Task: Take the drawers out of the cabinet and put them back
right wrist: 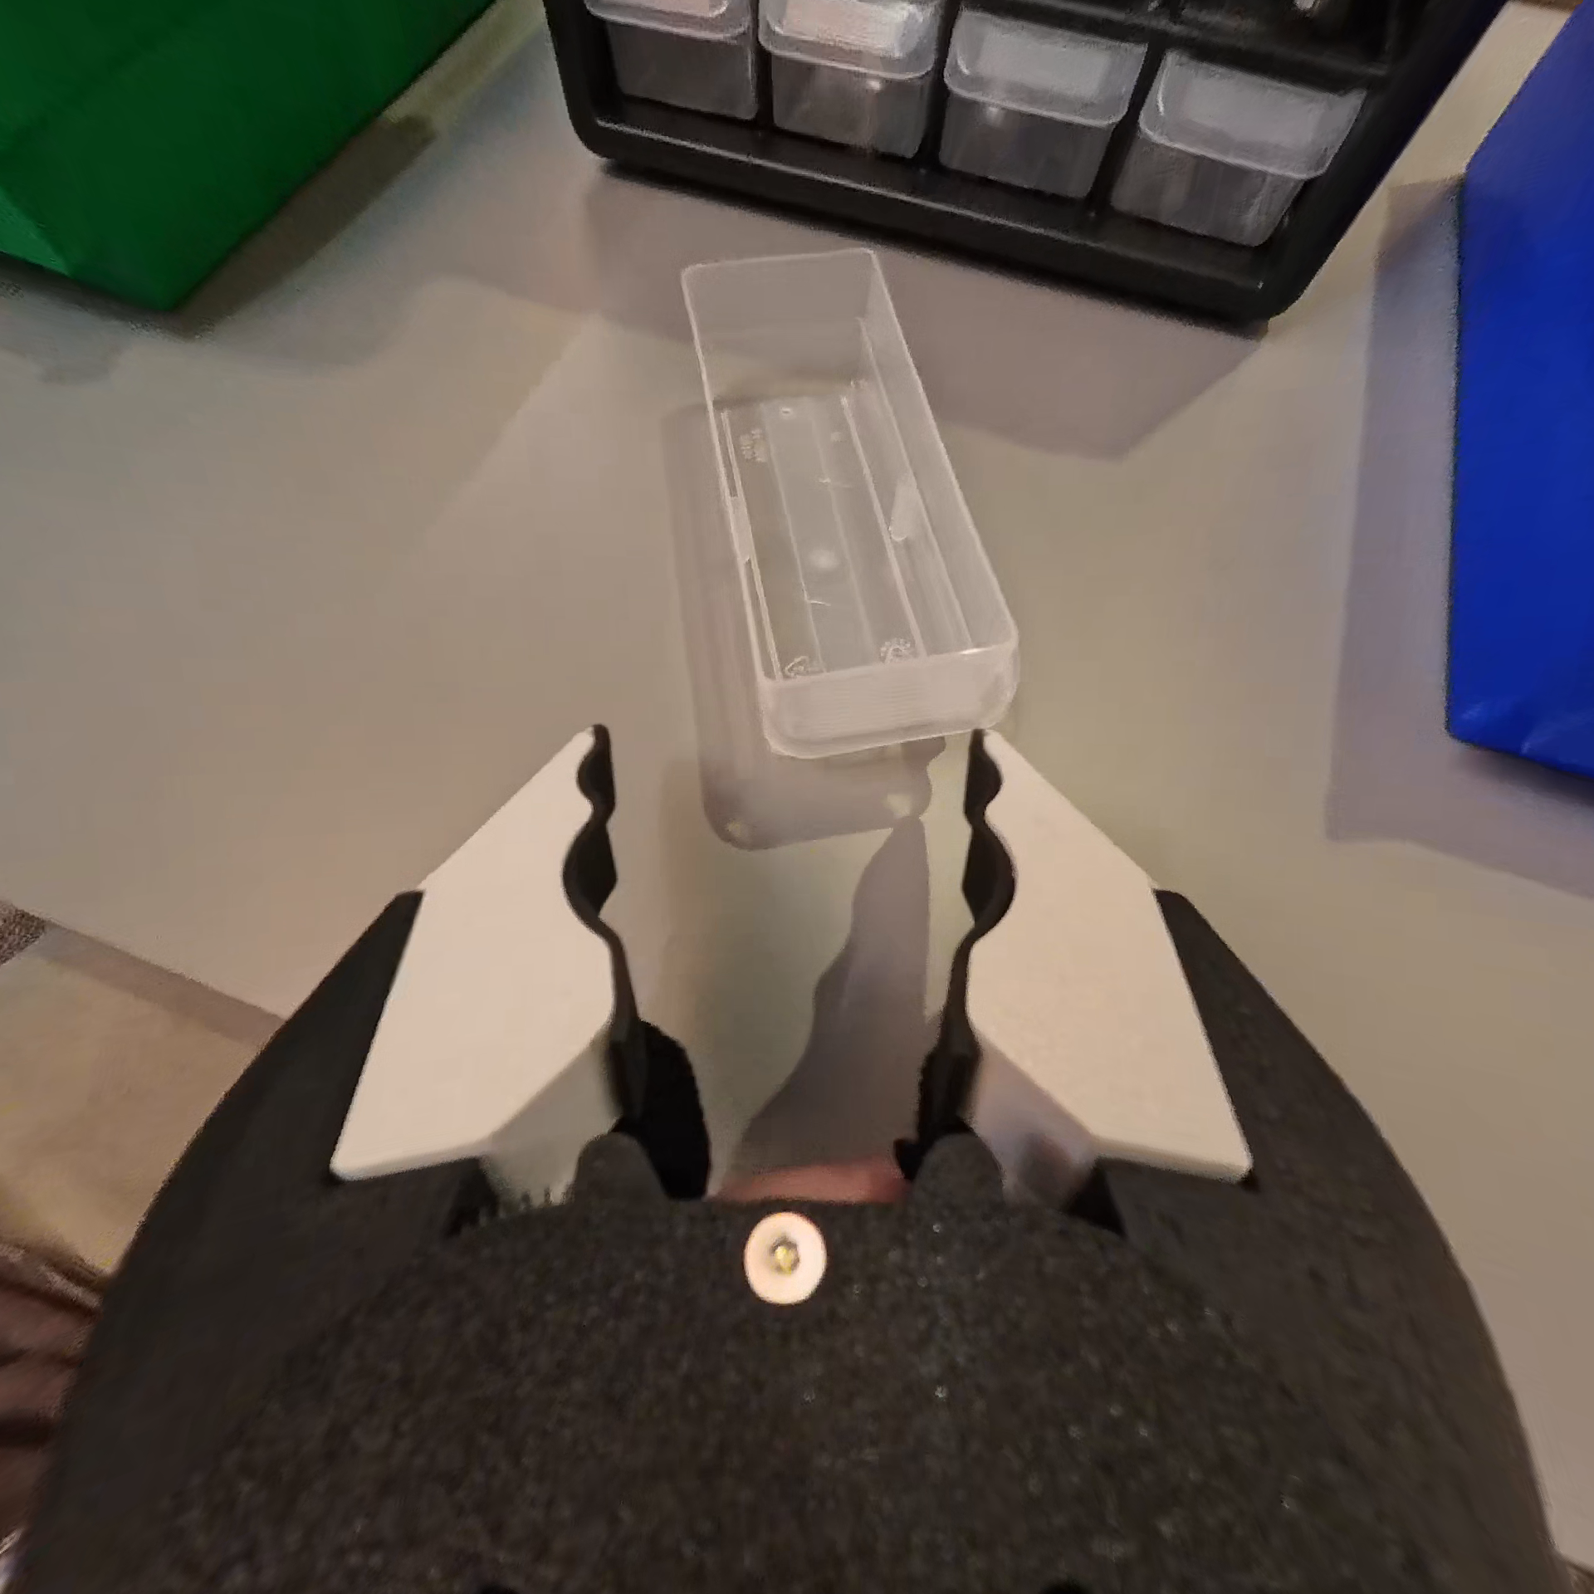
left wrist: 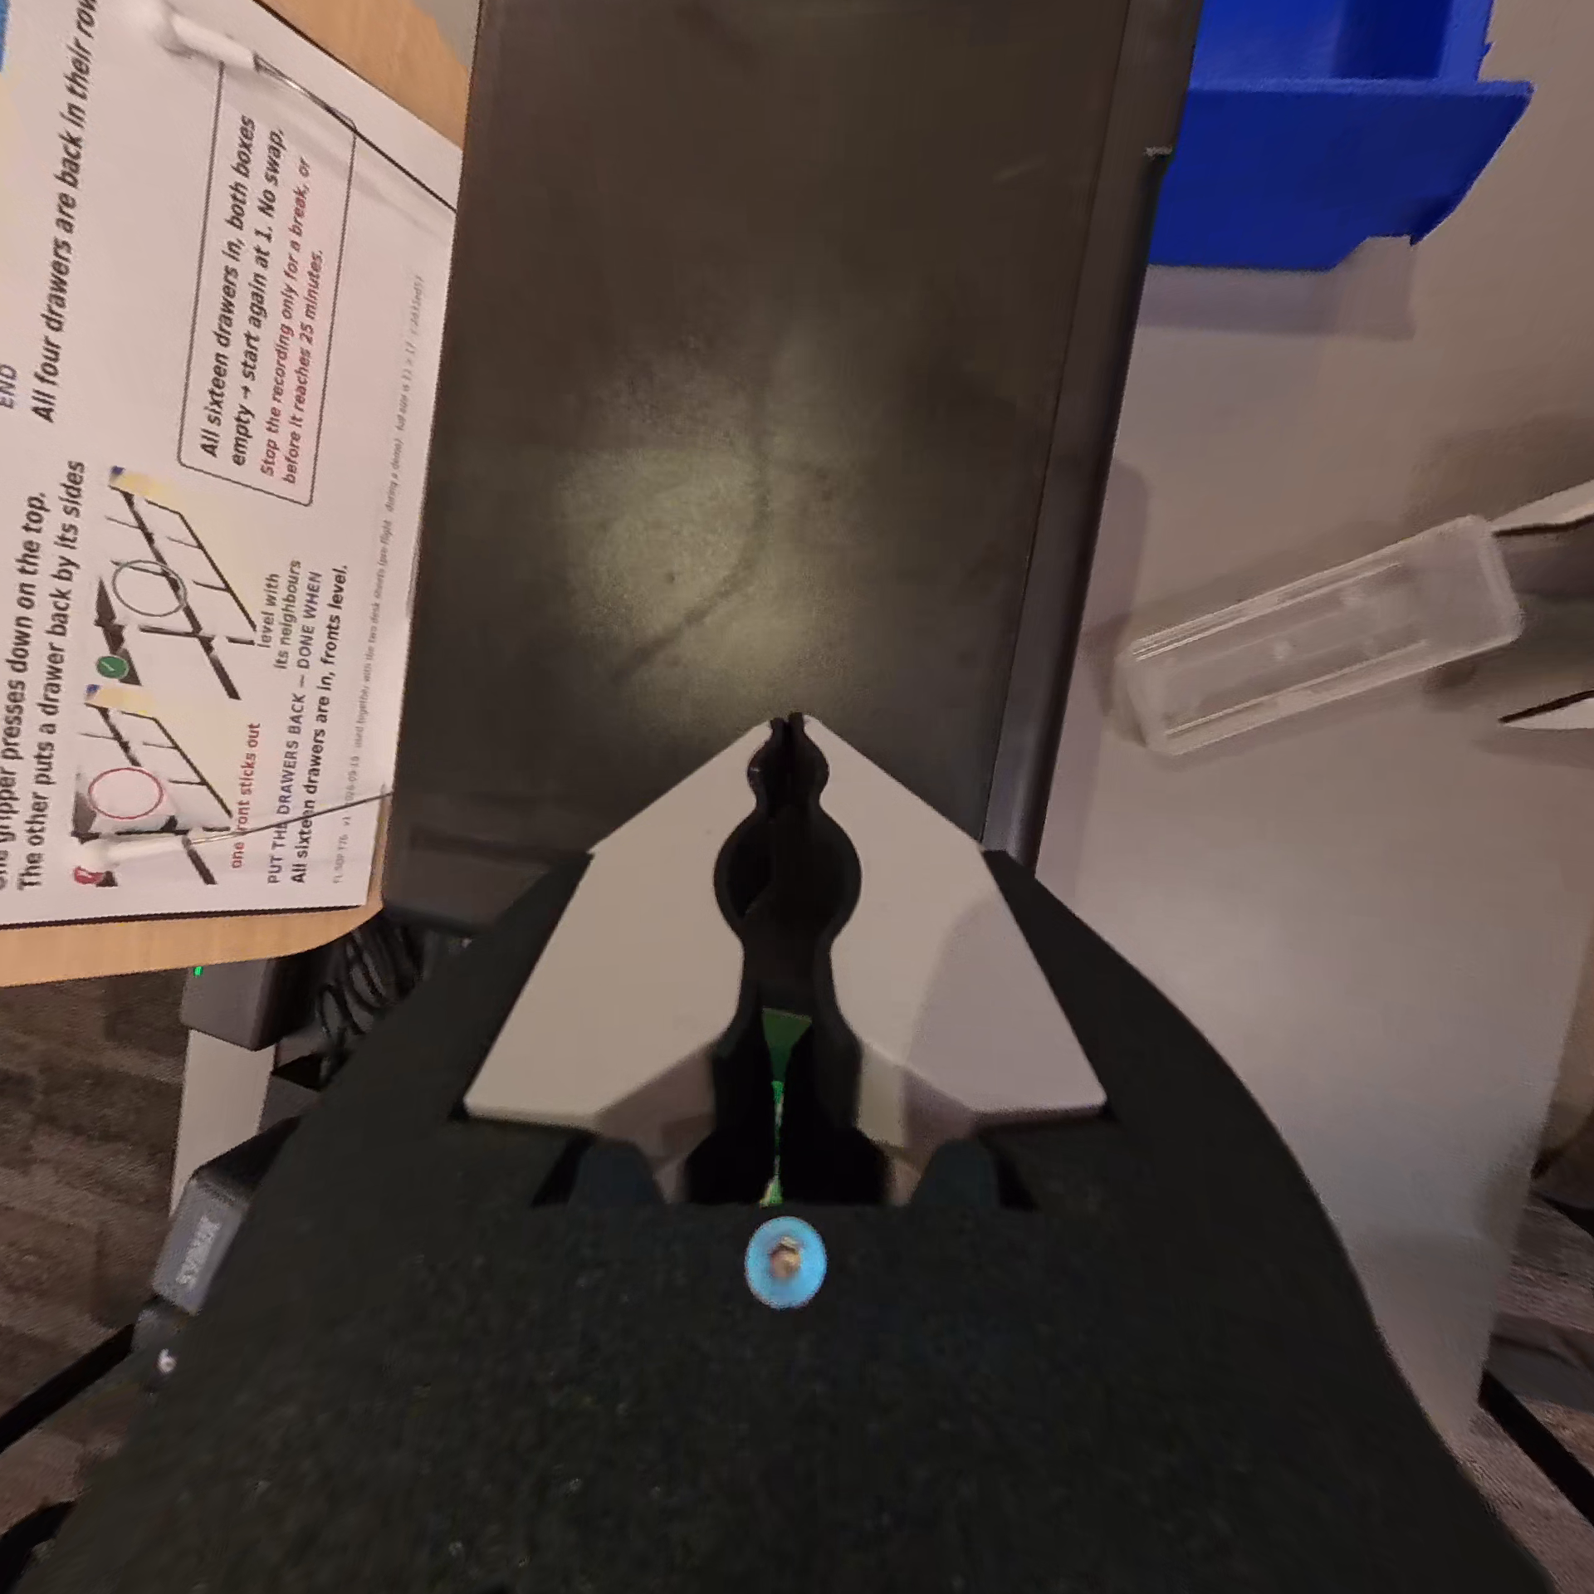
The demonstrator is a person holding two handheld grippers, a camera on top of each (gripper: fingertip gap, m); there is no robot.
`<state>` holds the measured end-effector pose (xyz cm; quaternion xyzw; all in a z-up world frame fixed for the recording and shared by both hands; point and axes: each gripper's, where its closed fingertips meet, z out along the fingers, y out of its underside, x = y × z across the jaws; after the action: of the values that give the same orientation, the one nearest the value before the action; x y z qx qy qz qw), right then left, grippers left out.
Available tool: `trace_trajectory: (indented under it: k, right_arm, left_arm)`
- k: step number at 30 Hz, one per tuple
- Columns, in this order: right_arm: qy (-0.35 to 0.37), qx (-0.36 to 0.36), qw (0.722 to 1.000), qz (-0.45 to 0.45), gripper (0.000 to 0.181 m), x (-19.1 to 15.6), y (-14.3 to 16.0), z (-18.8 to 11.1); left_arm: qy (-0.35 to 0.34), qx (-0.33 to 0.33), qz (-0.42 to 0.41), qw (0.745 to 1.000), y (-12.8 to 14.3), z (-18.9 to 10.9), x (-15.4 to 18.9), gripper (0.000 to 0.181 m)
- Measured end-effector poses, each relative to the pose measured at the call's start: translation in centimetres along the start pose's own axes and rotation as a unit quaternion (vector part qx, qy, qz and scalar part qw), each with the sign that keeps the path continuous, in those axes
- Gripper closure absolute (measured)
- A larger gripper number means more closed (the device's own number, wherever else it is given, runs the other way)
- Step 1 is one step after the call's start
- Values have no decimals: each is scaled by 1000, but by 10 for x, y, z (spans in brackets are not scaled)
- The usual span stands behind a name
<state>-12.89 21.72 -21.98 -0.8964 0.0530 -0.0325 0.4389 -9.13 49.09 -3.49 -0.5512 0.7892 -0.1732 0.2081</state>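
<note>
One clear plastic drawer [right wrist: 850,509] lies out of the cabinet [right wrist: 992,216], empty, on the grey table [right wrist: 345,561], lengthways just ahead of the right gripper [right wrist: 789,742]. That gripper's jaws are spread wide with nothing between them; the drawer's near end sits just beyond the fingertips and does not appear to be touched.

The left gripper [left wrist: 789,720] has its jaws pressed together on nothing, over the dark top of the cabinet.

Judging from this, the task is midway: at least one drawer is out, and it is not yet back in its slot.

Counted: one loose drawer, four drawers [right wrist: 1035,112] in the cabinet's bottom row, with higher rows out of view. One blue bin [right wrist: 1535,431], one green bin [right wrist: 172,129], and one printed sheet [left wrist: 198,483] to the cabinet's left.
</note>
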Motion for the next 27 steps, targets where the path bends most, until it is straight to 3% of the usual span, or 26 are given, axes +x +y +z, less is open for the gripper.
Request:
trace_trajectory:
  k: [3, 6, 10, 15, 27]
  right_arm:
    - [14, -5, 1000, -10, 96, 9, -12, 2]
    - [31, 43, 997, -62, 90, 21, -29, -4]
    - [-11, 52, 989, -141, 93, 40, -29, 0]
    - [-92, 23, 992, -88, 88, 29, -29, 16]
    - [-84, -25, 991, -98, 87, 20, -4, 47]
  left_arm:
    - [22, 6, -38, 999, 0, 0, 0, 181]
    - [42, 20, -70, 996, 1, 0, -1, 181]
    - [48, 20, -76, 996, 1, 0, -1, 181]
    - [32, -6, -59, 998, 1, 0, -1, 181]
    - [31, -23, -44, 998, 1, 0, -1, 181]
